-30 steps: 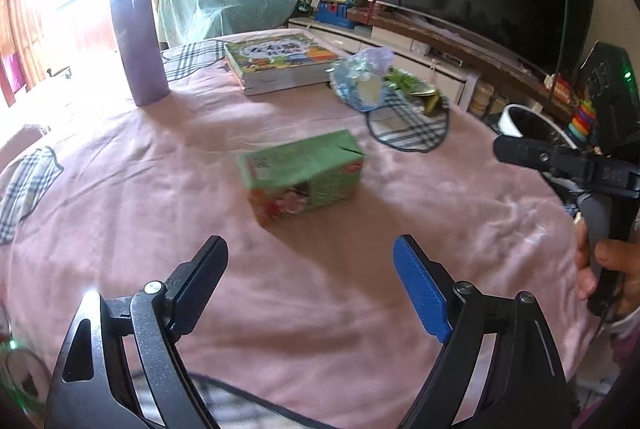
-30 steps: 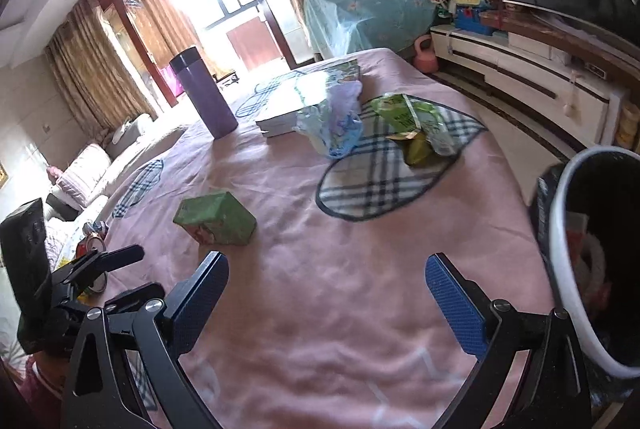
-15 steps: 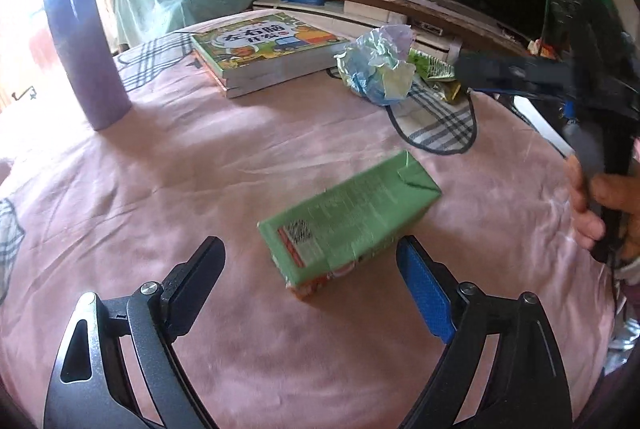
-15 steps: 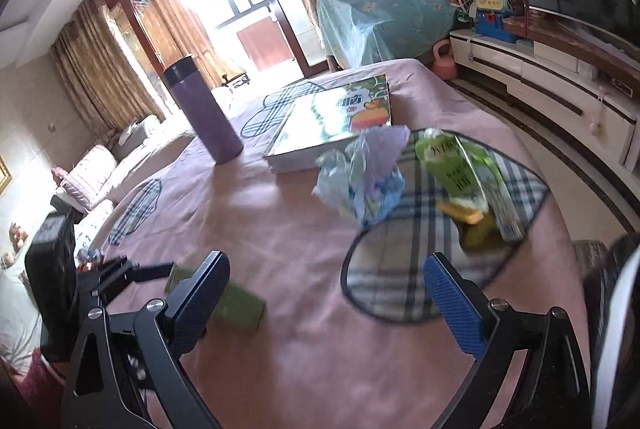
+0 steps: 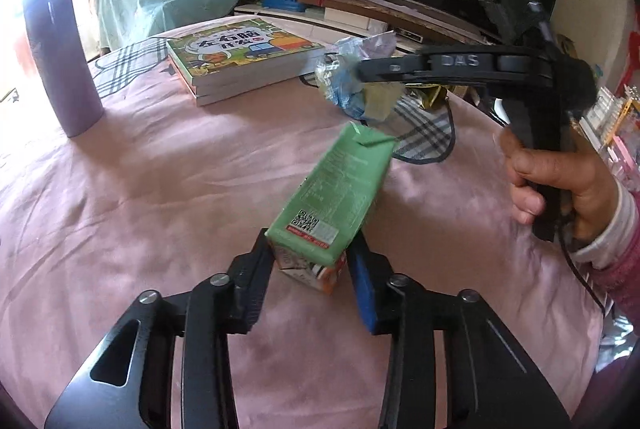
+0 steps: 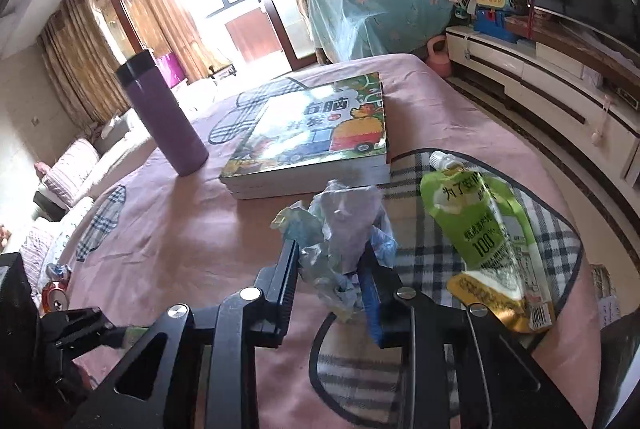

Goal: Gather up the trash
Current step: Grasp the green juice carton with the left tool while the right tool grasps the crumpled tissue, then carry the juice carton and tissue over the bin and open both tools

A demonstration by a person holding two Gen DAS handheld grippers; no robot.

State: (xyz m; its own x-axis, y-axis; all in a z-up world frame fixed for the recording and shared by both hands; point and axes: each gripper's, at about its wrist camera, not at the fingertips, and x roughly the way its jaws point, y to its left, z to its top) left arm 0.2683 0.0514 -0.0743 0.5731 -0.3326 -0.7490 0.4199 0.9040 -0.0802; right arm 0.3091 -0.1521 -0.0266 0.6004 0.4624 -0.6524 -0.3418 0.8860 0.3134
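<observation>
While your left tongs (image 5: 310, 265) clamp the green drink carton (image 5: 335, 205) and your right tongs (image 6: 330, 269) pinch the crumpled wrapper (image 6: 340, 229), both barely off the pink surface (image 5: 160, 189), the green juice pouch (image 6: 484, 229) remains; nothing binned yet.

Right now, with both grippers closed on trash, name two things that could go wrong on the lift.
The left gripper pinches only the near end of the green carton, so it may pivot or slip. The right gripper holds a loose crumpled wrapper, which could pull free or brush the green pouch beside it.
</observation>
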